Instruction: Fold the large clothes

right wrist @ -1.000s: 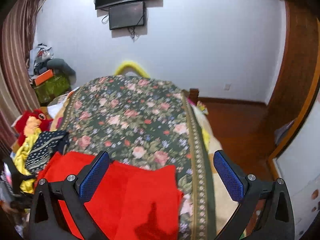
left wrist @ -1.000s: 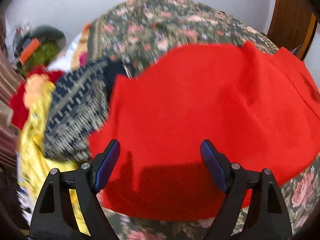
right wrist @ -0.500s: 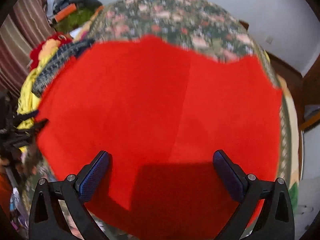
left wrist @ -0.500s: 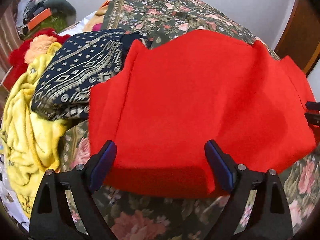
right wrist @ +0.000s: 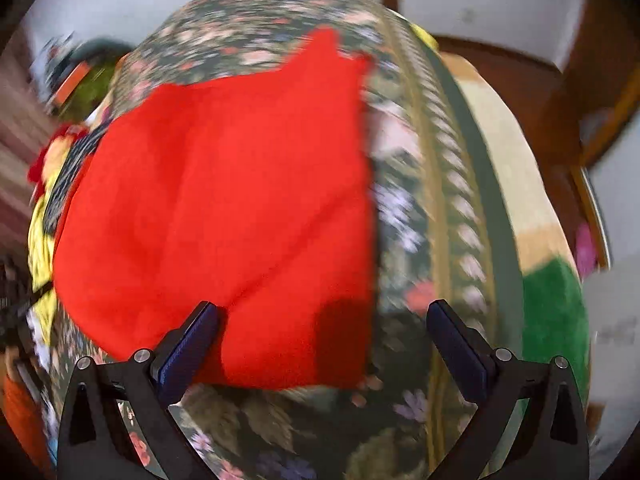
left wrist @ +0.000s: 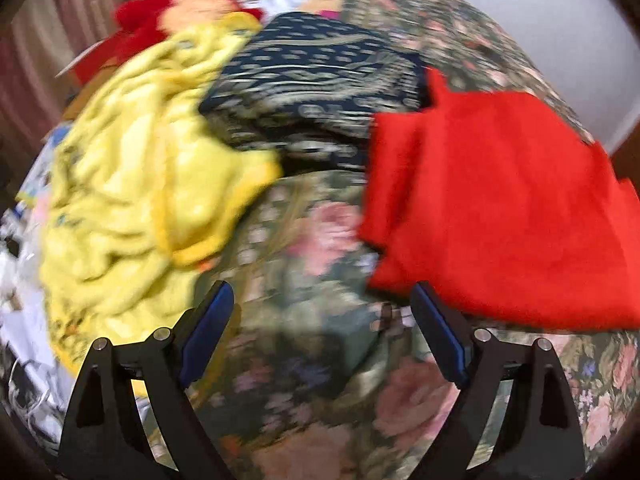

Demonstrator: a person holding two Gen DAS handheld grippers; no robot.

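A folded red cloth lies flat on the floral bedspread. In the left wrist view it fills the right side. My left gripper stands open over bare bedspread just left of the cloth's near left corner, with nothing between its fingers. In the right wrist view the red cloth fills the left and middle. My right gripper hangs open above the cloth's near right corner, one finger over the cloth and the other over the bedspread. Both views are blurred.
A crumpled yellow garment and a navy patterned garment lie left of the red cloth, with a red plush toy behind them. The bed's right edge shows a beige and green blanket, then wooden floor.
The left gripper has swung left, off the red cloth to the bedspread beside it. The right gripper has dropped toward the cloth and shifted to its right edge.
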